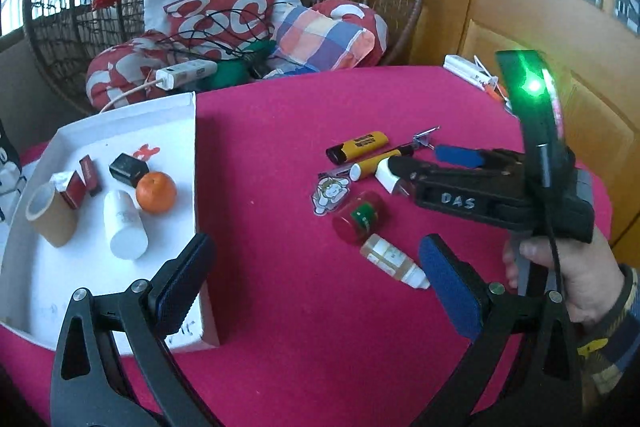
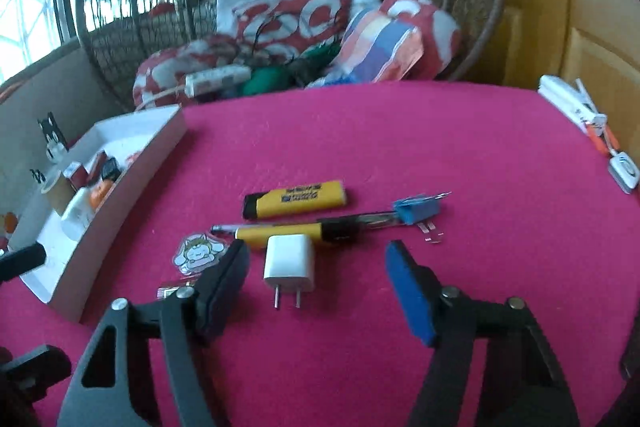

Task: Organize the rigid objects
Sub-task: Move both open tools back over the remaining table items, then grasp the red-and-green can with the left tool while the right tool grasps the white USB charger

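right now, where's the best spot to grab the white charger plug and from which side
Grip the white charger plug across its flat left and right faces, coming down from above on the prong end. It lies flat, prongs toward the right gripper, whose open jaws already straddle it.

Matt, slightly napped pink cloth (image 2: 400,131) covers the table. The charger (image 2: 289,263) is smooth white plastic with 2 bright metal prongs. The lighter (image 2: 296,203) is glossy yellow and black plastic. The tray (image 1: 182,131) looks like matt white card. Gripper pads (image 2: 408,297) are blue and finely textured. The door (image 1: 500,7) is varnished wood.
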Motion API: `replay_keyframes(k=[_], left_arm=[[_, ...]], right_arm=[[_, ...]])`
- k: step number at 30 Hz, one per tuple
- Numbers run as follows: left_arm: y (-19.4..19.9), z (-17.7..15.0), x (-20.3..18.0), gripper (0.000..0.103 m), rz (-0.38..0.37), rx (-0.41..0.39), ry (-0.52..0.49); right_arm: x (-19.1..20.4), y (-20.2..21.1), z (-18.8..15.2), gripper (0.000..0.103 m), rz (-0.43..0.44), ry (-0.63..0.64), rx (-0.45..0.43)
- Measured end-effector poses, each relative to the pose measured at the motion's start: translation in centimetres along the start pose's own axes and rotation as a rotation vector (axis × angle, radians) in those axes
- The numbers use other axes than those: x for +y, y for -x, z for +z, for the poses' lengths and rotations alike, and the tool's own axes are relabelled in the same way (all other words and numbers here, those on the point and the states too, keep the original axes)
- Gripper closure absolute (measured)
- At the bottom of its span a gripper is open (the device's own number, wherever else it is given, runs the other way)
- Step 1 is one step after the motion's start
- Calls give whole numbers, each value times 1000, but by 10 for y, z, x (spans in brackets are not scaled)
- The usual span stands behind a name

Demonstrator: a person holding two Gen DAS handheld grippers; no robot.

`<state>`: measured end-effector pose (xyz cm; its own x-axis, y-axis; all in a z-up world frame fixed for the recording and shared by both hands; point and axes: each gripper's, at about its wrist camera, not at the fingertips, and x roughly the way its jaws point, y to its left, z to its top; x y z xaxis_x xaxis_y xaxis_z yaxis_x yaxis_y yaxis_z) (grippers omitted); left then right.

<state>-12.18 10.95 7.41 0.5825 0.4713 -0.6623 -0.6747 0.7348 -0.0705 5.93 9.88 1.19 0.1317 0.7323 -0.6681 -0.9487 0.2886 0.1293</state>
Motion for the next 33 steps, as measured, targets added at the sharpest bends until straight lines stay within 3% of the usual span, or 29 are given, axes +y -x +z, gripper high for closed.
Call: replay_keyframes(k=[2,4,6,9,11,13,17,18,19,20,27,33], left_arm=[[-8,-3,-1,9,-14,21,-15],[-20,0,-5,14,-21,48,-44],[-34,4,-8,24,-19,78,-60],[-53,10,-8,37,-33,113,-57],[-64,11,-13,39,-35,132,-83],[-71,10,-21,38,-42,144,-121],[-87,10,-37,39,-36,176,-183],[-90,10,-41,41,-32,182,-191],[-93,11,-43,53,-32,187,-195],[-96,11,-45,58,-35,197,-197],[-93,8,-45,58,-61,182,-188],[-75,6,-35,59,-90,131,-99]], right_arm=[[3,-11,0,47,50,-12,41],[6,-22,0,67,55,-6,86],[3,-17,2,77,53,-2,67],[-14,-3,-4,77,21,-12,52],[-38,5,-14,77,19,-75,56],[-59,11,-18,77,73,-164,50],[-73,13,-22,77,115,-222,44],[-73,13,-22,77,118,-226,44],[-73,13,-22,77,119,-228,44],[-72,12,-23,77,121,-229,44],[-72,13,-23,77,134,-242,44],[-70,13,-19,77,125,-234,29]])
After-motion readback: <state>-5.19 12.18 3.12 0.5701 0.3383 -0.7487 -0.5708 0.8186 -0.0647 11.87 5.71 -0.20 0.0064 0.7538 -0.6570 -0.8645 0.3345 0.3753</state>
